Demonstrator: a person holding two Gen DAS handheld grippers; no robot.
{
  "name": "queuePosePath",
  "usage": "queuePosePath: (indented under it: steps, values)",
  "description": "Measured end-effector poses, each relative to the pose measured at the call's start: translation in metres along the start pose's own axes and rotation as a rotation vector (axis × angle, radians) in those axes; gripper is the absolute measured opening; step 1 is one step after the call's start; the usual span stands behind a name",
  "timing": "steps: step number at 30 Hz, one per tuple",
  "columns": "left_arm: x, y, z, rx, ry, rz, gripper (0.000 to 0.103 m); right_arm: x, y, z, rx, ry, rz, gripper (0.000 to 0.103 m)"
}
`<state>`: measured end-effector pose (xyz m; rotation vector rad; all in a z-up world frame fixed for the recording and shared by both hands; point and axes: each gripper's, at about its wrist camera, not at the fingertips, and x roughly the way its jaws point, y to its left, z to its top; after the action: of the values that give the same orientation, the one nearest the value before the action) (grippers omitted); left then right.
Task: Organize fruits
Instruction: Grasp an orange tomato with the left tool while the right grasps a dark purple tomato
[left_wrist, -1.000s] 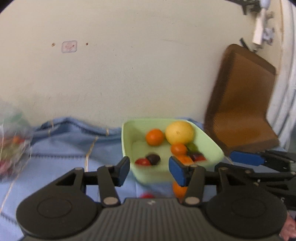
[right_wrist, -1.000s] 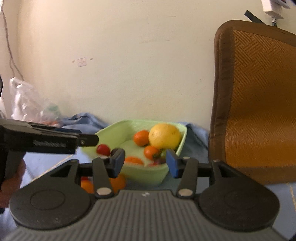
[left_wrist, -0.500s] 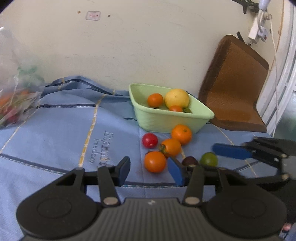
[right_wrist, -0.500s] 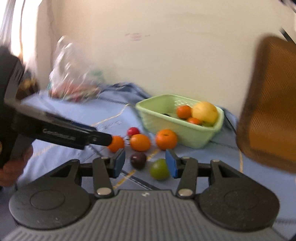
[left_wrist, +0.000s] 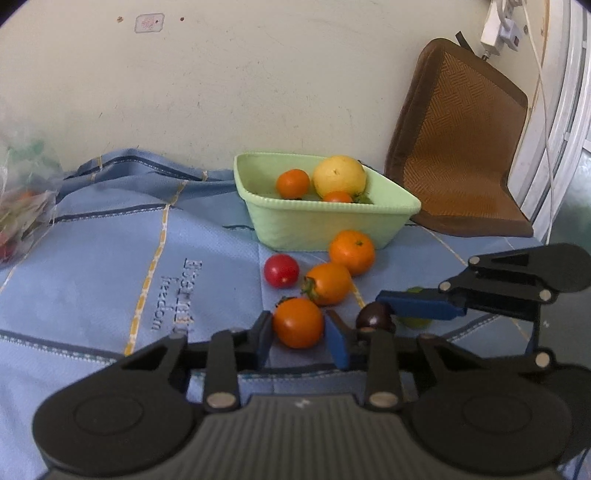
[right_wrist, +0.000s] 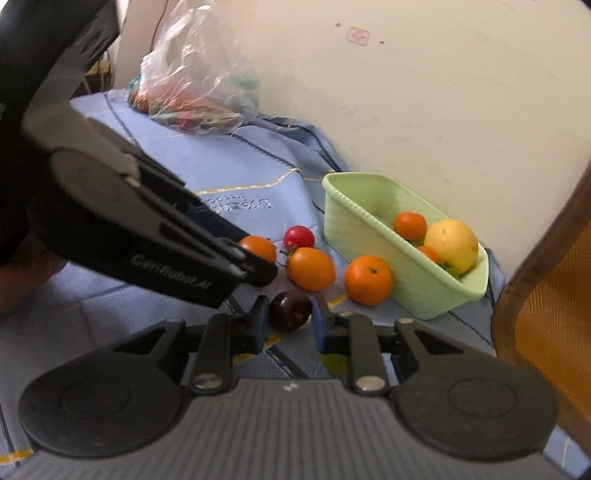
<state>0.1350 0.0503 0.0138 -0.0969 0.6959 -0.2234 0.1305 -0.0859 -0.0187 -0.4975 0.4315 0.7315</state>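
A pale green basket by the wall holds a yellow citrus and small oranges. In front of it on the blue cloth lie a mandarin, a stemmed orange tomato and a red tomato. My left gripper is closing, its pads touching both sides of another orange tomato on the cloth. My right gripper is closing on a dark plum, pads against it. A green fruit lies half hidden behind the right gripper.
A clear plastic bag of produce sits at the cloth's far left. A brown woven mat leans on the wall right of the basket. A power strip and its cable hang above it. The two grippers nearly cross over the fruit.
Both grippers came down and in from basket height to the loose fruit. The left jaws narrowed around the orange tomato. The right gripper rolled and narrowed around the dark plum.
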Motion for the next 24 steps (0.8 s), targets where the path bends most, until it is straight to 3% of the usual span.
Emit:
queuePosePath:
  steps: [8,24]
  values:
    - [-0.038,-0.024,-0.025,0.053,-0.013,0.005,0.030,-0.048,0.015,-0.019,0.075,-0.097,-0.052,0.027]
    - [-0.096,-0.076,-0.090,0.149,-0.023,0.028,0.030,-0.127,0.062,-0.081,0.284,-0.095,-0.051,0.027]
